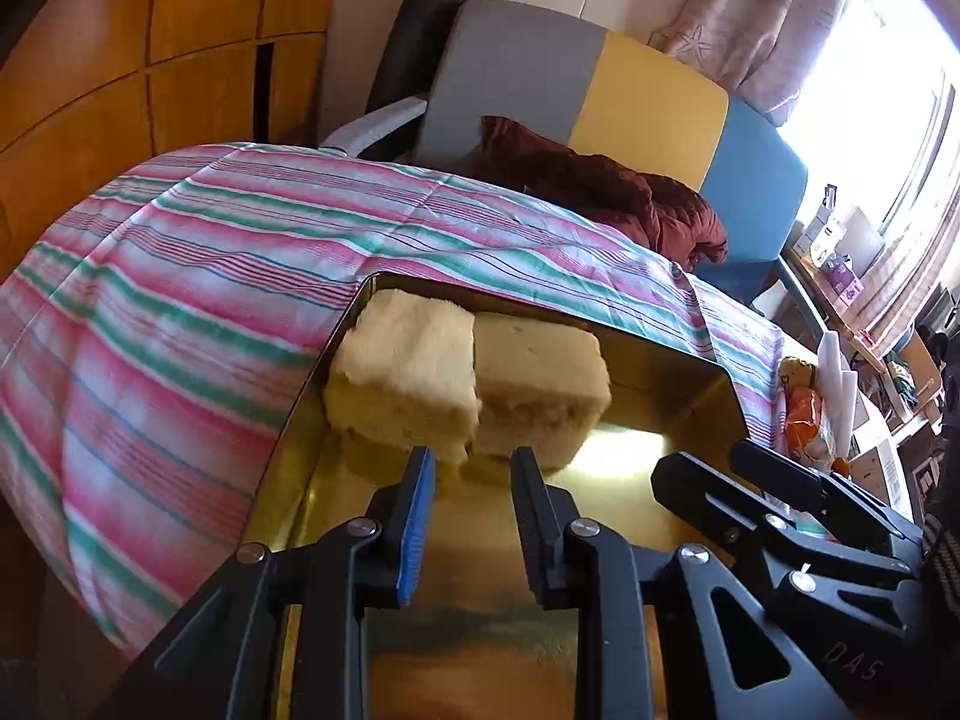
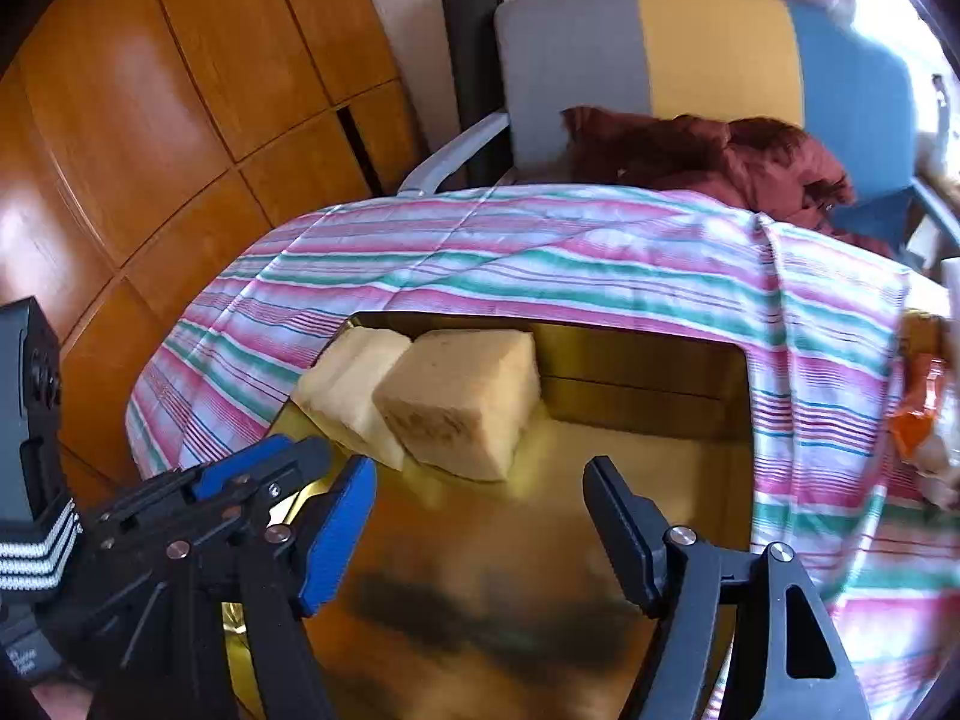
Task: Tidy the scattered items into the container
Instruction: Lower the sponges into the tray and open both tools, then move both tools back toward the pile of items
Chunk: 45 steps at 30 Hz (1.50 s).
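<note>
the left gripper (image 1: pixel 471 459) has its fingers a narrow gap apart with nothing between them, the tips just short of the two sponges inside the tin (image 1: pixel 678 396). the right gripper (image 2: pixel 480 468) hangs over the tin (image 2: pixel 660 360) too, fingers spread wide and empty, and it shows at the lower right of the left wrist view (image 1: pixel 708 462).

both sponges sit in the tin's far left corner, touching side by side: the pale sponge (image 1: pixel 405 369) against the left wall, the tan sponge (image 1: pixel 540 381) on its right (the tan one (image 2: pixel 465 399) stands nearer the middle of the tin in the right wrist view, the pale one (image 2: pixel 354 387) behind it). the rest of the gold floor mirrors the grippers.

the tin lies on a striped cloth (image 1: pixel 198 276). beyond the tin stands a chair (image 1: pixel 654 96) with maroon fabric (image 1: pixel 606 192) heaped on it, and right of the tin an orange packet (image 1: pixel 807 414).
</note>
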Each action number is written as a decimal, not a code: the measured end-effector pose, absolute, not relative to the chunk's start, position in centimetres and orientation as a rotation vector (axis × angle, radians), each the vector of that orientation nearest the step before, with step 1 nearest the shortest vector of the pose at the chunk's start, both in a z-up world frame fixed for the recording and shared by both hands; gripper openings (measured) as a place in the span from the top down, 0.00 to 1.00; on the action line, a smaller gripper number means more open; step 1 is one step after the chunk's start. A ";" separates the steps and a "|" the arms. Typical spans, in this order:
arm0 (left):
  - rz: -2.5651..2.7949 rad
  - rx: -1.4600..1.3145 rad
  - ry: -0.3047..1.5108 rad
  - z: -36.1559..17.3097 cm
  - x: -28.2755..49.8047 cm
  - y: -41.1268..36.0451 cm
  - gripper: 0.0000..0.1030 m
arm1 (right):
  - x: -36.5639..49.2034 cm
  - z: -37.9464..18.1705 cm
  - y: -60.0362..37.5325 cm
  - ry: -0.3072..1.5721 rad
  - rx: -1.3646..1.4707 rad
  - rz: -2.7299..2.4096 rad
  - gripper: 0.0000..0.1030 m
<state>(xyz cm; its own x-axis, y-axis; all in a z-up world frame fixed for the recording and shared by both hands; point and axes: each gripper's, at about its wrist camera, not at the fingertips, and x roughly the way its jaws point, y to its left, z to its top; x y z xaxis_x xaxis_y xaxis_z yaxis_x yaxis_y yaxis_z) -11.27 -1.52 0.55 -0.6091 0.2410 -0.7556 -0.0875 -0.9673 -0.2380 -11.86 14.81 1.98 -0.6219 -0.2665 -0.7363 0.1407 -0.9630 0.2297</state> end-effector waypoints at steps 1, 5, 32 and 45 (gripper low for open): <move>2.666 -1.278 -0.261 0.7 -10.8 -1.4 0.75 | -11.5 2.2 14.9 -0.211 1.232 -2.638 0.28; 2.726 -1.240 -0.210 1.8 -9.0 -0.9 0.75 | -9.9 2.7 15.2 -0.180 1.222 -2.662 0.25; 2.560 -1.131 -0.067 3.6 -3.1 9.8 0.75 | -1.3 4.8 25.9 -0.322 1.145 -2.937 0.15; 2.358 -1.136 0.106 2.4 -0.6 16.7 0.75 | 4.2 -0.4 38.9 -0.644 1.366 -3.207 0.14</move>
